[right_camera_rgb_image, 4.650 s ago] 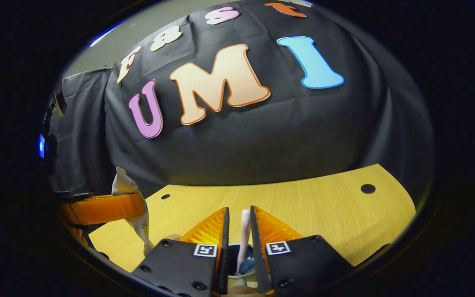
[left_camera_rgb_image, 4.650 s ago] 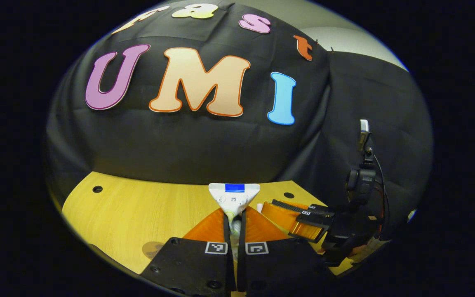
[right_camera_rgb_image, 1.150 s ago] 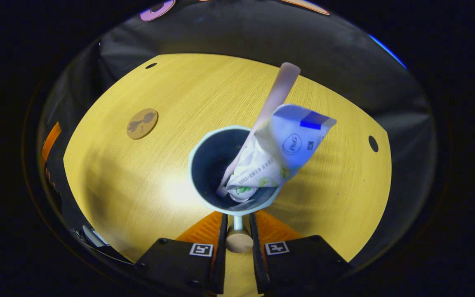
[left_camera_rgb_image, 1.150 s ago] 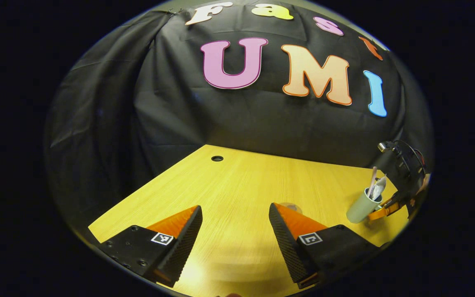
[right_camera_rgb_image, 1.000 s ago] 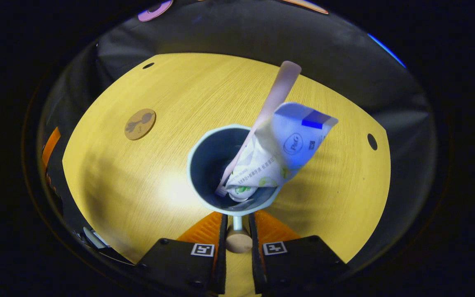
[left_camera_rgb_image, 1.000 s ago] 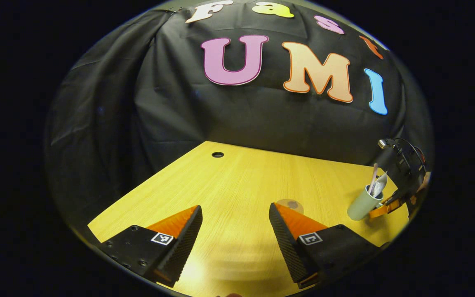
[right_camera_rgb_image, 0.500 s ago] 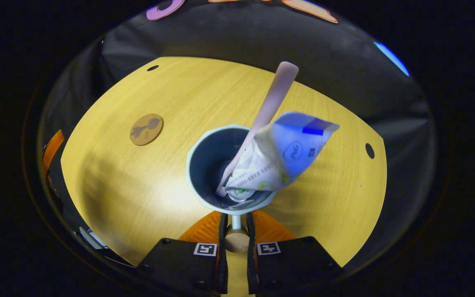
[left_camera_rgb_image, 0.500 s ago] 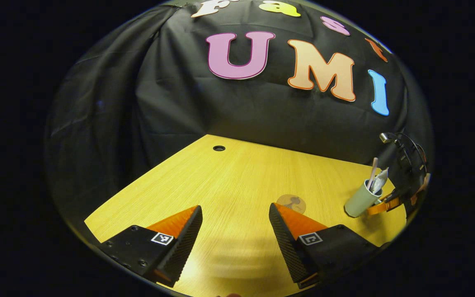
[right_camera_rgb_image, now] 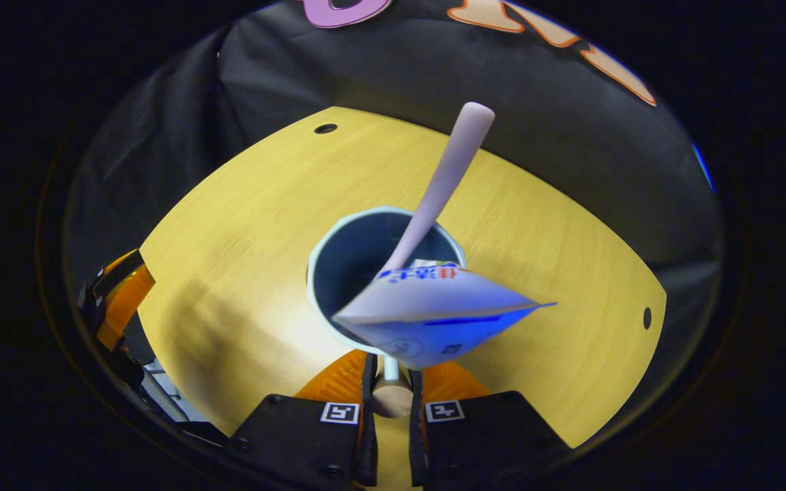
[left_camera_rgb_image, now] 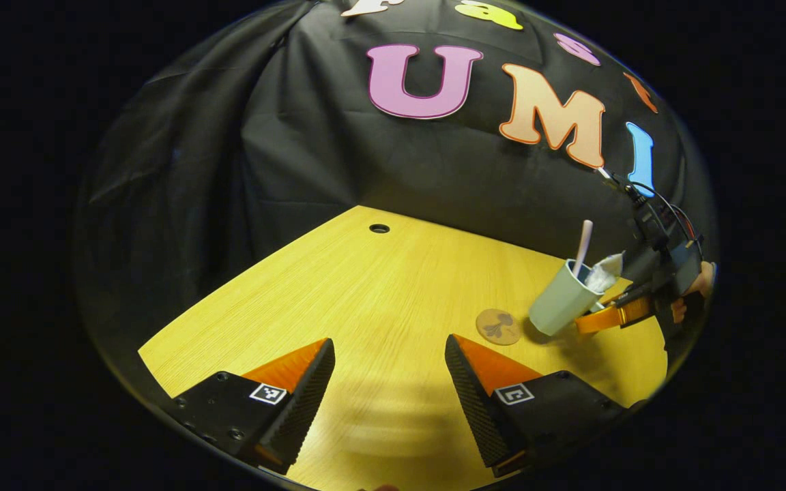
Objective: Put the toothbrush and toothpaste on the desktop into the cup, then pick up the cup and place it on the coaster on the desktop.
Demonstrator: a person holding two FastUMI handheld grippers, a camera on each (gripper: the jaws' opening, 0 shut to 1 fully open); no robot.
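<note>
Matt wood-grain desktop (left_camera_rgb_image: 393, 286), smooth matt cup (left_camera_rgb_image: 560, 308), creased black cloth wall (left_camera_rgb_image: 311, 164)

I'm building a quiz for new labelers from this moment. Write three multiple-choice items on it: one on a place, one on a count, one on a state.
1. Where is the coaster relative to the cup in the left gripper view?
A. Just left of the cup's base
B. Under the left tongs
C. Beside the desk hole

2. How many items stand in the cup?
A. One
B. Two
C. Three

3. How are the left tongs?
A. Shut on the toothpaste
B. Shut on the coaster
C. Open, holding nothing

Answers:
1. A: the coaster lies on the desk just left of the tilted cup.
2. B: a toothbrush and a toothpaste stick out of the cup, whose handle the right tongs grip.
3. C: the left tongs stand wide apart over bare desk.
</note>
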